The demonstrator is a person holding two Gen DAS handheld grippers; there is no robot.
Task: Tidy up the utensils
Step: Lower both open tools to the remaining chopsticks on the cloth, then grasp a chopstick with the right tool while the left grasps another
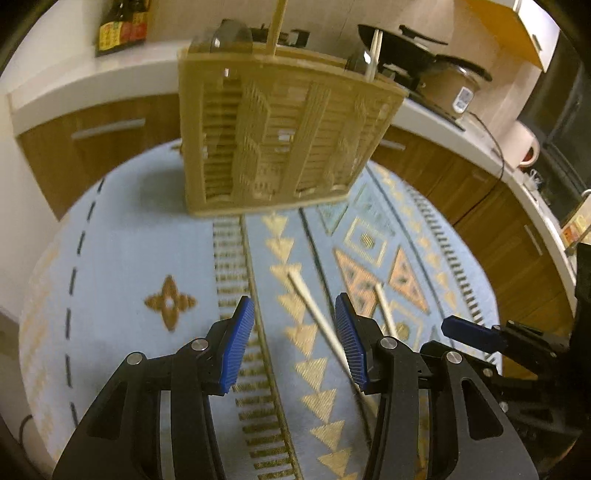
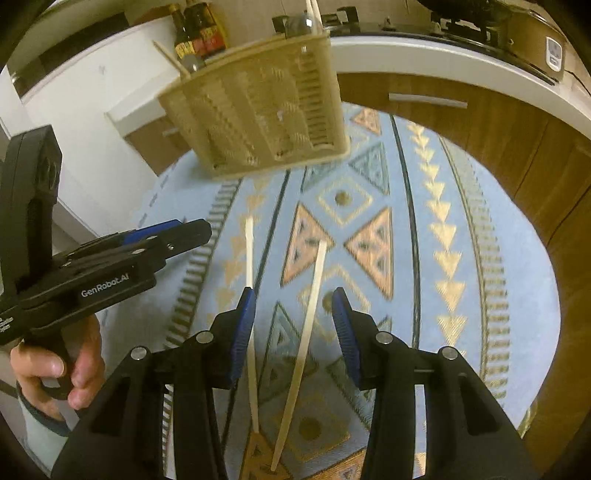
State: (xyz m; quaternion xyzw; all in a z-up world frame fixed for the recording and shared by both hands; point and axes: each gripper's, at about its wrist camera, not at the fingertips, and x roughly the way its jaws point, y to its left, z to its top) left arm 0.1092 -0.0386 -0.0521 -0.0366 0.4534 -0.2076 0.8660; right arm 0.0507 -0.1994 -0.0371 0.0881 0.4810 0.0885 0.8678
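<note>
A beige slatted utensil basket (image 1: 280, 133) stands at the far side of the round blue patterned table; it also shows in the right wrist view (image 2: 258, 107). Chopsticks and dark utensil heads stick up from it. Two pale chopsticks lie loose on the cloth: one (image 1: 317, 317) (image 2: 250, 258) and another (image 1: 384, 306) (image 2: 306, 332). My left gripper (image 1: 294, 332) is open and empty above the first chopstick. My right gripper (image 2: 293, 321) is open and empty, with the second chopstick between its fingers below. The left gripper (image 2: 177, 230) appears from the side in the right wrist view.
The blue tablecloth (image 1: 129, 240) covers the round table. Behind it run a white counter (image 1: 436, 118) with wooden cabinets, sauce bottles (image 1: 122, 26), a black wok (image 1: 406, 40) and a cooker (image 1: 458, 85). The right gripper's blue tip (image 1: 469, 332) shows at the right.
</note>
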